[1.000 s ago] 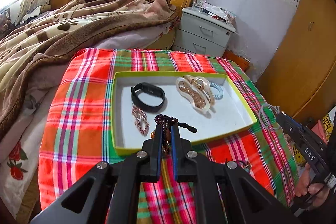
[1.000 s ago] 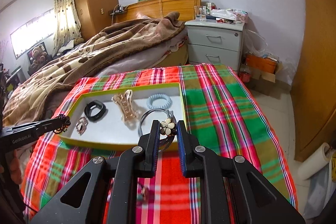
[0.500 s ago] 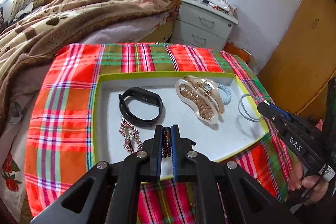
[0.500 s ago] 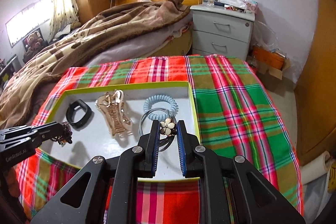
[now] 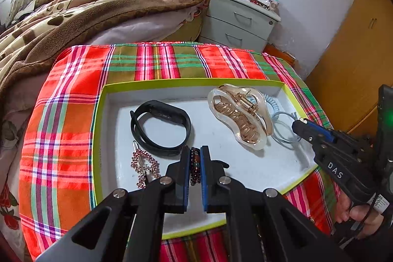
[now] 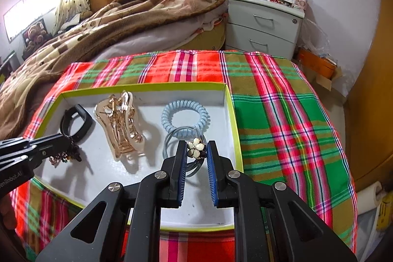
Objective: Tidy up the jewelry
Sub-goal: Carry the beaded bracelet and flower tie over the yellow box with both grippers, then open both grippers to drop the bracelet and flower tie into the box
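Where the left wrist view looks down, the left gripper is clamped on a dark beaded bracelet over the near part of a white tray with a lime rim. The tray sits on a plaid cloth. In it lie a black band, a pink rhinestone clip just left of the jaws, and a clear-and-gold claw clip to the right. A blue coil tie peeks from behind the claw clip. At the right edge the right gripper reaches over the tray's corner, with a thin grey hoop at its tip.

In the right wrist view, the right gripper is closed on a cream flower charm joined to grey loops that hang over the tray floor, near the coil tie. The claw clip lies left of centre, the band beyond it. The left gripper enters from the left with the bracelet dangling.
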`<action>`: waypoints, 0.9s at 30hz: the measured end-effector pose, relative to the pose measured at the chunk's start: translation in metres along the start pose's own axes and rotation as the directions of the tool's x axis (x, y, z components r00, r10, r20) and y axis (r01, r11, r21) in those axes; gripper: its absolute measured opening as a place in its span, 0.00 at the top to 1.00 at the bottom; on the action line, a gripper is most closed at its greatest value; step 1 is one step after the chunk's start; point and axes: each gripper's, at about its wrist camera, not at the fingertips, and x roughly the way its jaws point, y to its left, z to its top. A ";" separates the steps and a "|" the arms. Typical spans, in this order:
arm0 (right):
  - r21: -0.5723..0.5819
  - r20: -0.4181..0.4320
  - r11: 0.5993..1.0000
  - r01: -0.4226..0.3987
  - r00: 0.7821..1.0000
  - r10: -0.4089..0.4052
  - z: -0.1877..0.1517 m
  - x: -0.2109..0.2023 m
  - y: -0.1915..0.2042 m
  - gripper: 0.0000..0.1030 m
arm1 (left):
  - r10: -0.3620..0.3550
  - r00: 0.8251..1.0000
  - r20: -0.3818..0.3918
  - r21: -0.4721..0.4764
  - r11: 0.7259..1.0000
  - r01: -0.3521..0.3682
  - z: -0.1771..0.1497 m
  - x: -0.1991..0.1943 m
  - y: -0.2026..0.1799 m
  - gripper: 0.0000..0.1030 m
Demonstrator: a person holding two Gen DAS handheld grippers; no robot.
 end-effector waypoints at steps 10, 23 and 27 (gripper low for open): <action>-0.014 -0.032 1.000 0.027 0.999 -0.027 -0.001 0.010 0.001 0.84 | 0.016 1.000 0.002 0.009 1.000 -0.017 0.002 0.003 -0.005 0.92; -0.004 -0.005 1.000 0.016 1.000 -0.016 -0.001 0.006 0.000 0.74 | 0.032 0.999 -0.002 0.024 0.999 -0.032 0.007 0.007 -0.013 0.88; -0.005 -0.005 1.000 0.010 1.000 -0.010 -0.001 0.006 0.000 0.73 | 0.026 1.000 0.009 0.031 0.999 -0.026 0.008 0.004 -0.015 0.75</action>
